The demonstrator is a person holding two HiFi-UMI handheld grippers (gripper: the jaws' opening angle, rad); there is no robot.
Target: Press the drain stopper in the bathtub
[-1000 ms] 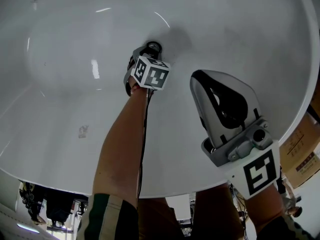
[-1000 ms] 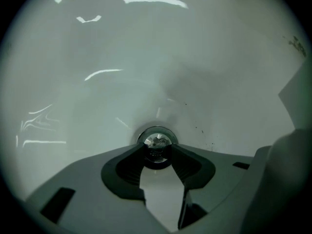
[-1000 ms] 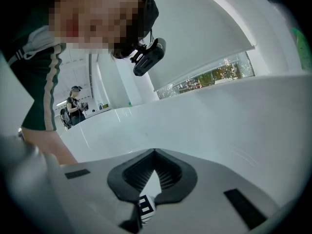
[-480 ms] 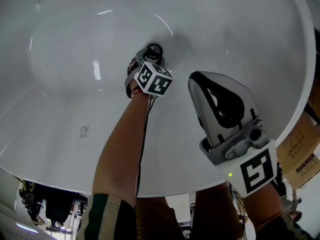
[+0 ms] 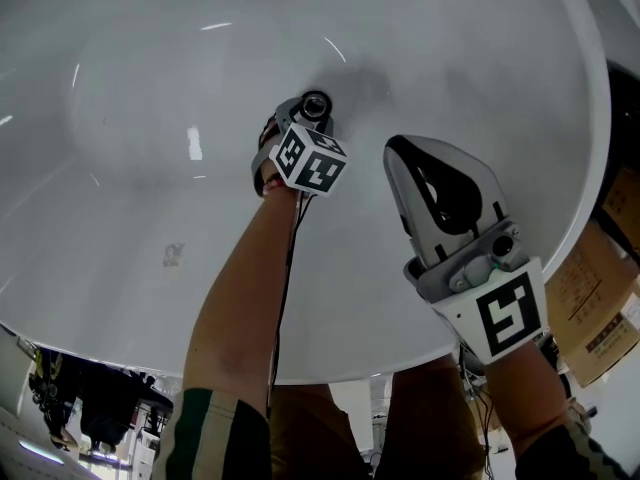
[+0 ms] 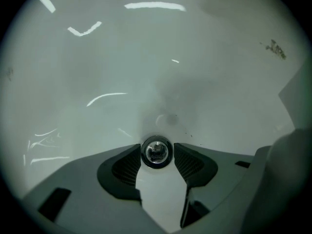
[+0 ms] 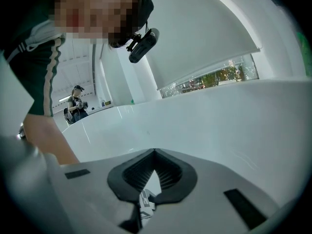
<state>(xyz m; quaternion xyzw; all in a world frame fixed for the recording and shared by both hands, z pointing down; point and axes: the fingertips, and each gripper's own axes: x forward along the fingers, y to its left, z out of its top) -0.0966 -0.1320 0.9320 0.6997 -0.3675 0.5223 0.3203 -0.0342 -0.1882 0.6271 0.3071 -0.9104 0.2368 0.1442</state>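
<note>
Where the floor of the white glossy bathtub (image 5: pixel 150 218) dips, upper centre of head view: round chrome drain stopper (image 5: pixel 316 105), a small mirror-bright dome in a dark ring; raised or pressed down, not discernible. Left gripper (image 6: pixel 157 156) aimed steeply down at it, jaws released and just been opening, stopper framed between ribbed pads (image 6: pixel 127 165) with no contact evident; likely spread to clear the cap. Right gripper (image 7: pixel 155 173), lower right of head view, clenched on nothing, held aside, probably idle.

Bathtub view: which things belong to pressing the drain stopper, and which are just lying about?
Job: bathtub; stopper; left hand-held gripper, its jaws have just been opening, stopper showing between them.
Lying about: right hand-held gripper, shut; cardboard boxes.
</note>
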